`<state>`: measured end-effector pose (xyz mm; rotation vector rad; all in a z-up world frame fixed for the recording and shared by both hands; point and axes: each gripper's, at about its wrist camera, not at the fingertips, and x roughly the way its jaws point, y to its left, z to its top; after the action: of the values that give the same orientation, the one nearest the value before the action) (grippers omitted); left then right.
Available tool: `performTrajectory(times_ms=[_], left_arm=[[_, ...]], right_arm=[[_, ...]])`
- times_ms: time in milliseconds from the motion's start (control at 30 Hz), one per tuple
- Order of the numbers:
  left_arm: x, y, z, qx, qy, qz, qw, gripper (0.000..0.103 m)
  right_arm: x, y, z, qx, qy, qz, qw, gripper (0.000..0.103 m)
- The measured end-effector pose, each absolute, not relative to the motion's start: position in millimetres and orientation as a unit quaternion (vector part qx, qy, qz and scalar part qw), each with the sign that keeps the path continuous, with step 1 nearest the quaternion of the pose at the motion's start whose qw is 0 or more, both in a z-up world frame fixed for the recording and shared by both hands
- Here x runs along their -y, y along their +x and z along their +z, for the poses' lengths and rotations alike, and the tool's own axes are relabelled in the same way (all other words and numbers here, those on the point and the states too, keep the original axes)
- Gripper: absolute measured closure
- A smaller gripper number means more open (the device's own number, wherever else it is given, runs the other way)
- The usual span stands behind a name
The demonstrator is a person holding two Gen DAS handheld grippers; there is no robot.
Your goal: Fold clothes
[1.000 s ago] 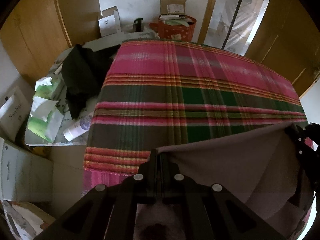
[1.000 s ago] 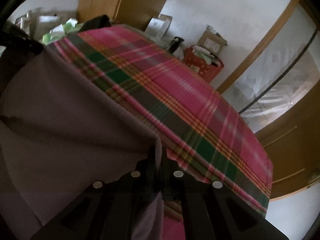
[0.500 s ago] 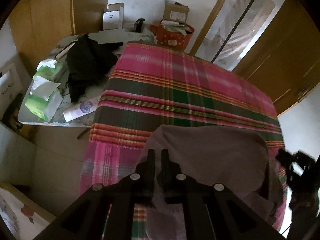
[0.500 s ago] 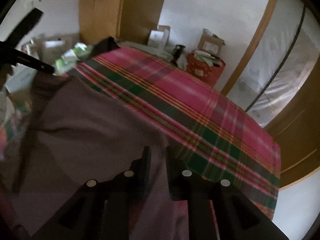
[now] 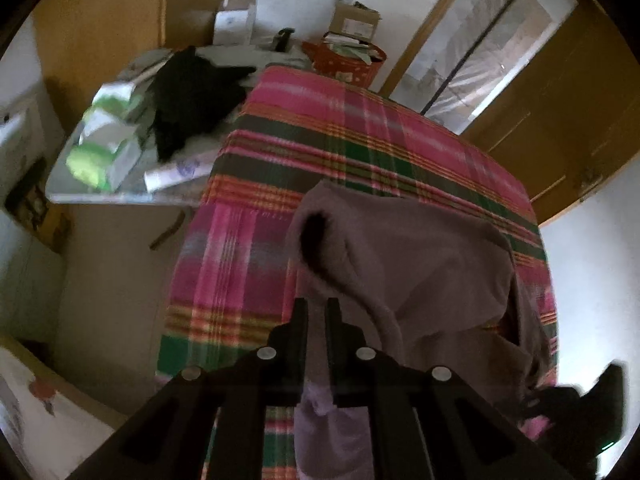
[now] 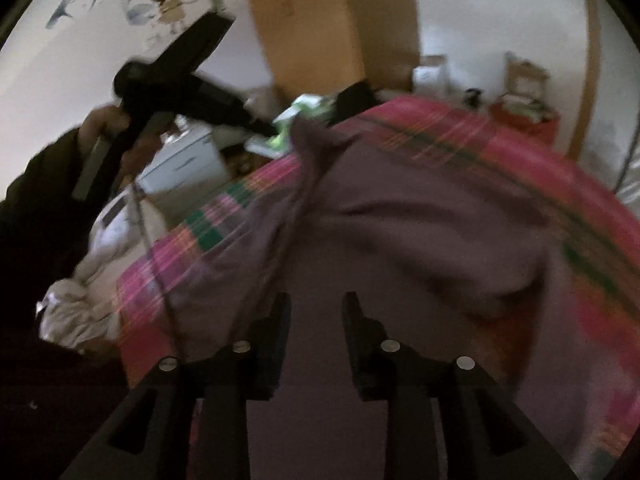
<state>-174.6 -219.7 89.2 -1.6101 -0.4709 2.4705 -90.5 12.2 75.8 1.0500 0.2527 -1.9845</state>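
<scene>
Left wrist view: my left gripper (image 5: 316,310) opening narrowly around the mauve garment (image 5: 420,264), right gripper (image 6: 314,308) parting empty, near the plaid bed's (image 5: 360,140) near edge, I'd release cleanly.

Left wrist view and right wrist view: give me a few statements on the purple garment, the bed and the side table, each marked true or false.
1. The purple garment lies rumpled on the plaid bedspread. True.
2. The bedspread is plain blue. False: it is pink, green and orange plaid.
3. A black garment lies on the side table beside the bed. True.
4. The right gripper is clamped on the purple garment. False: its jaws are opening, with a clear gap between them above the cloth.
5. The red basket sits on the bed. False: it stands beyond the bed, by the wall.
</scene>
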Motion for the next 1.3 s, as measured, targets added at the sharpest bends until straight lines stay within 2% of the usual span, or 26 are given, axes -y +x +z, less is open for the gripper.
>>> performTrajectory(times_ms=[100,167,333,600,700,800,900,933,1300], left_arm=[[234,-159,87,0.190,-0.541,0.815,0.083,0.092],[238,-149,85,0.180,-0.550,0.812,0.079,0.089],[255,-123,84,0.191,-0.557,0.804,0.080,0.089],[294,-83,94,0.238,-0.543,0.803,0.063,0.088],[307,-71,97,0.259,-0.536,0.802,0.054,0.079],[300,-76,91,0.239,-0.550,0.799,0.051,0.078],[292,-87,81,0.250,-0.554,0.791,0.075,0.078],[290,-91,79,0.256,-0.553,0.788,0.082,0.078],[270,-119,65,0.319,-0.534,0.771,0.140,0.078]], right_arm=[[5,-81,56,-0.073,0.439,-0.772,0.453,0.073],[13,-76,45,-0.052,0.451,-0.758,0.468,0.069],[26,-74,24,0.007,0.472,-0.743,0.474,0.066],[46,-72,7,0.006,0.487,-0.740,0.465,0.066],[48,-71,4,0.012,0.487,-0.739,0.466,0.064],[48,-70,4,0.023,0.481,-0.742,0.466,0.064],[51,-61,14,0.007,0.453,-0.758,0.469,0.081],[52,-57,19,-0.001,0.441,-0.763,0.473,0.084],[82,-40,51,-0.010,0.378,-0.771,0.513,0.087]])
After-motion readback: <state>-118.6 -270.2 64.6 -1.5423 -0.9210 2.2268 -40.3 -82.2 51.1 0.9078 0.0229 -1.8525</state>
